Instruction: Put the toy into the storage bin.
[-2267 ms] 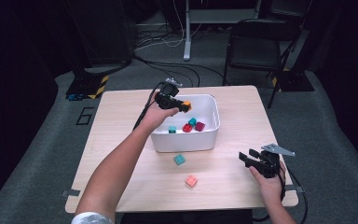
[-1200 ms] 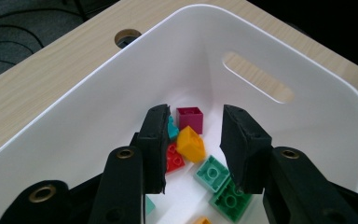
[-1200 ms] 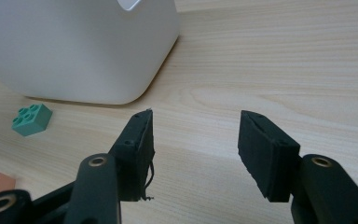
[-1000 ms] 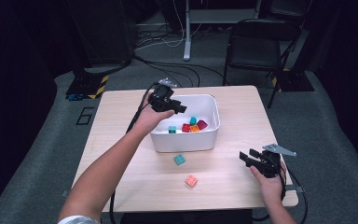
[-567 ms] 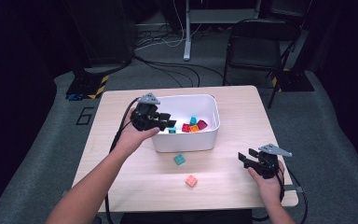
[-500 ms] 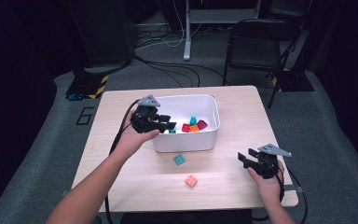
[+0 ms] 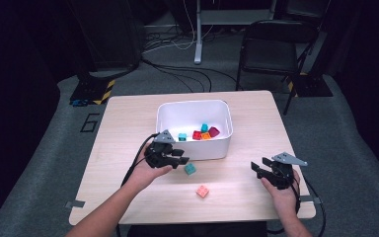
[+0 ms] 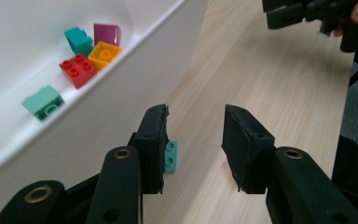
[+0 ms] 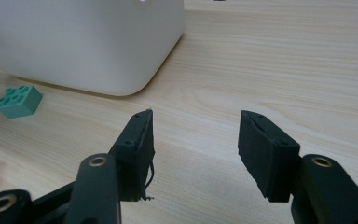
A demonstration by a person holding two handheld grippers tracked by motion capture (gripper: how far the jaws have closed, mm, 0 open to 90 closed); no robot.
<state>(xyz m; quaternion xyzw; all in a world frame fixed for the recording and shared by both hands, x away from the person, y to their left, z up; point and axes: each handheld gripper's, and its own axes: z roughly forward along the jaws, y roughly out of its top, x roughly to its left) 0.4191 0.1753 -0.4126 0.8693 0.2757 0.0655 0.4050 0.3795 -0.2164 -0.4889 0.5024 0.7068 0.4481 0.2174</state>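
Left gripper view: left gripper [image 8: 193,140] gapes beside teal brick [image 8: 171,157].

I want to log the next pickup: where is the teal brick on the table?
In the high view the teal brick lies on the table just in front of the white bin, right beside the open left gripper.

Left hand-held gripper [image 8: 195,140] with jaws apart, teal brick [image 8: 171,157] behind one jaw, beside white bin [image 8: 121,98] holding bricks.

Black folding chair [image 7: 271,47], floor cables [image 7: 177,69]
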